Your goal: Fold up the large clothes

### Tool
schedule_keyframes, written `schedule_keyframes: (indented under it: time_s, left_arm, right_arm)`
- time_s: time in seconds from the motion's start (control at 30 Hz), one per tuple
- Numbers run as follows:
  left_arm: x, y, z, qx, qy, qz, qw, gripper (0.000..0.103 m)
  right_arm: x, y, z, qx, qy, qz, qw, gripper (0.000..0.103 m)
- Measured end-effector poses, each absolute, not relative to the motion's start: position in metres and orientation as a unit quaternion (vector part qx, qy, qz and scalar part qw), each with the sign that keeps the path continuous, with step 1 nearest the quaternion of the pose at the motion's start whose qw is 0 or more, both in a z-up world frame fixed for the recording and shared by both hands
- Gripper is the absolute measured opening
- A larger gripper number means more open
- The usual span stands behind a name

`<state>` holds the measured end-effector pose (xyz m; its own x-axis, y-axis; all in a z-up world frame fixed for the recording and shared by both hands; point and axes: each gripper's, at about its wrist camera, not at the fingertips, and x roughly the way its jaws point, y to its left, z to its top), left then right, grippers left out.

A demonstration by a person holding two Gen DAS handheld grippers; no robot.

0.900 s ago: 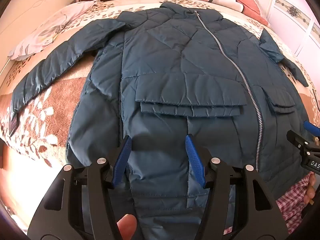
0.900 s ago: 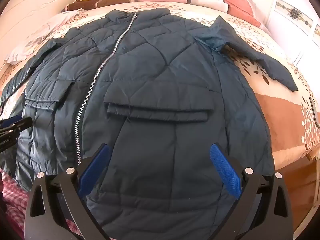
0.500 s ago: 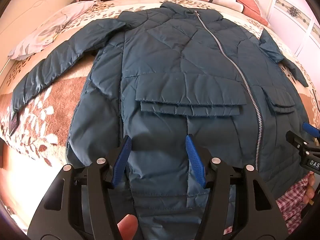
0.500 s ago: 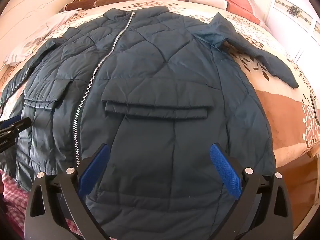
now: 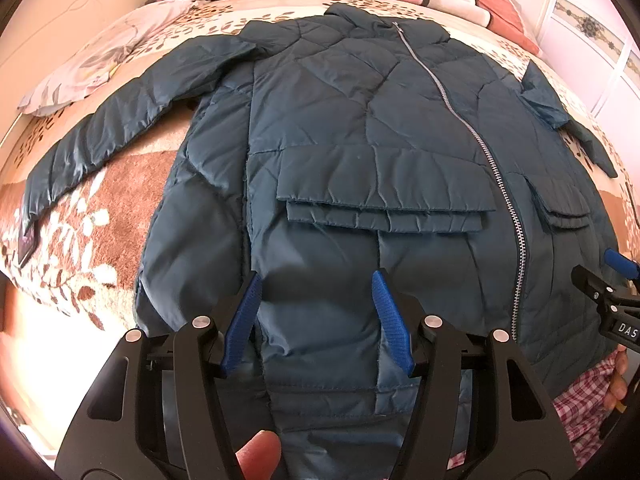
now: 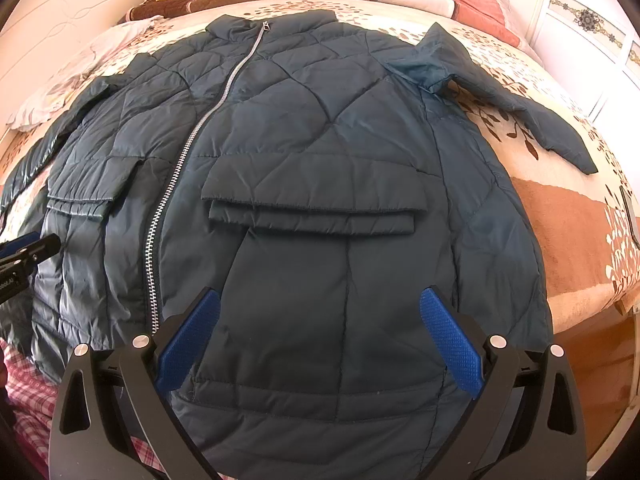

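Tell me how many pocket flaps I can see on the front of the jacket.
2. One pocket flap is on each side of the zipper; the other flap is on the opposite half. None seems hidden.

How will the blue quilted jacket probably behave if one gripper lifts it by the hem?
The jacket will probably be floppy: its sleeve lies limp and creased on the bed. The shell looks glossy, so it may slip between the left gripper pads. The puffy quilting suggests it is light but bulky.
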<state>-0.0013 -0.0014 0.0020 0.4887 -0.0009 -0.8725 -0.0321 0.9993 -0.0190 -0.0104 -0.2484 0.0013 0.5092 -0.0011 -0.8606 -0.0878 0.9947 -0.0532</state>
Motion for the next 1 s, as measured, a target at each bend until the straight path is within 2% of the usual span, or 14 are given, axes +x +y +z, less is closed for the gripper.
schedule_keyframes:
  time_s: [1.0]
  left_arm:
    - [-0.004,0.012,-0.004,-0.014,0.511,0.009,0.860,0.058]
  right_arm:
    - [-0.013,-0.248,-0.005,-0.039,0.502,0.024,0.863,0.097]
